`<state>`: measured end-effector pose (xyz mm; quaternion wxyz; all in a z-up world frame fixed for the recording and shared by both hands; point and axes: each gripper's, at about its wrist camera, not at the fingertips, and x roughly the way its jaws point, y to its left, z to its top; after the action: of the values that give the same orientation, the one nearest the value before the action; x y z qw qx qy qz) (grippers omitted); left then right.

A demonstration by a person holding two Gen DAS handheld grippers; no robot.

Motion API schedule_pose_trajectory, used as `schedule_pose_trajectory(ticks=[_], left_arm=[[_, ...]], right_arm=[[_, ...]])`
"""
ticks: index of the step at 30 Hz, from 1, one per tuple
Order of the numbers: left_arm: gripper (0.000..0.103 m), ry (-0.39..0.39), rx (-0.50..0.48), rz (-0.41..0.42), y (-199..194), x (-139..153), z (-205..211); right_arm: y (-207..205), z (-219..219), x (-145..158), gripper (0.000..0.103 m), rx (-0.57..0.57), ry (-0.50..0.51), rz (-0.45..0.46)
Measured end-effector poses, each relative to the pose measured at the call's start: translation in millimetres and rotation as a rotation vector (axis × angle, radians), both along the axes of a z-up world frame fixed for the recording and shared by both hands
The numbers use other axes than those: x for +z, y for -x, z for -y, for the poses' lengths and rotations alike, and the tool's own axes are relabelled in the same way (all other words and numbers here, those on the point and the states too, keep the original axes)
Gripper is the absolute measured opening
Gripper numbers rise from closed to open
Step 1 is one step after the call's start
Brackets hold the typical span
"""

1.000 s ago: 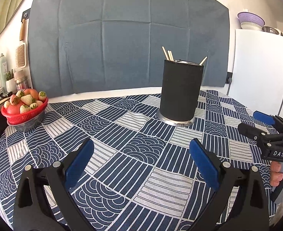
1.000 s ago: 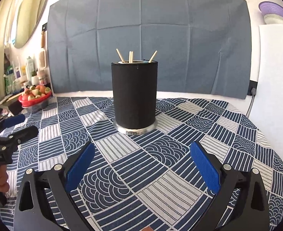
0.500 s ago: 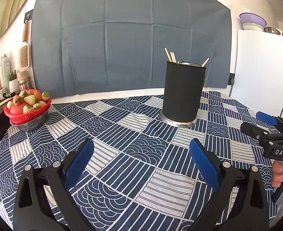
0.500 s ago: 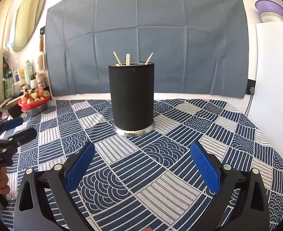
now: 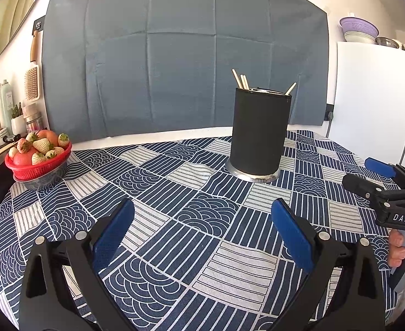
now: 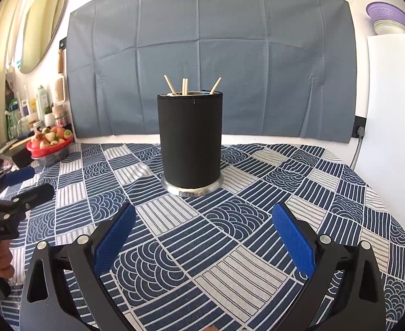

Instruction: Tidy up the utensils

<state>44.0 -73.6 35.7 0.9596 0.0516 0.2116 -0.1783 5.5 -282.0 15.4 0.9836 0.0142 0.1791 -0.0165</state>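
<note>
- nearest the lens in the right wrist view, the right gripper (image 6: 202,231) hangs over the patterned tablecloth (image 6: 257,248), its blue pads spread wide with nothing between them.
- at the bottom of the left wrist view, the left gripper (image 5: 202,226) is likewise wide apart and empty; the other gripper shows at about 3 o'clock of that view, a hand on its grip.
- at 12 o'clock from the right gripper, past a stretch of bare cloth, stands the black utensil holder (image 6: 190,140), upright on a metal base.
- from its rim poke four pale chopstick ends (image 6: 184,86), leaning apart toward 11 and 1 o'clock; a bit of blue shows at the rim, too small to name.
- no loose utensil lies on the cloth in either view, so the sorting looks done or nearly so.
- by my judgement the sticks are light, stiff and rather slick; they would be best pinched just above the rim, lifted straight up so the holder does not tip.
- farther off at 10 o'clock sits a red fruit basket (image 6: 50,146), well apart from the holder.
</note>
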Motion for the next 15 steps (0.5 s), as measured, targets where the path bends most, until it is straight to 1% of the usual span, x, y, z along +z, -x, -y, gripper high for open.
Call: schedule_pose_trajectory(ticks=[15], left_arm=[[0.097,-0.001,-0.006,-0.003,0.3,-0.3,0.8]], right_arm=[[1.2,-0.2,0.4,0.095,0.004,0.000,0.005]])
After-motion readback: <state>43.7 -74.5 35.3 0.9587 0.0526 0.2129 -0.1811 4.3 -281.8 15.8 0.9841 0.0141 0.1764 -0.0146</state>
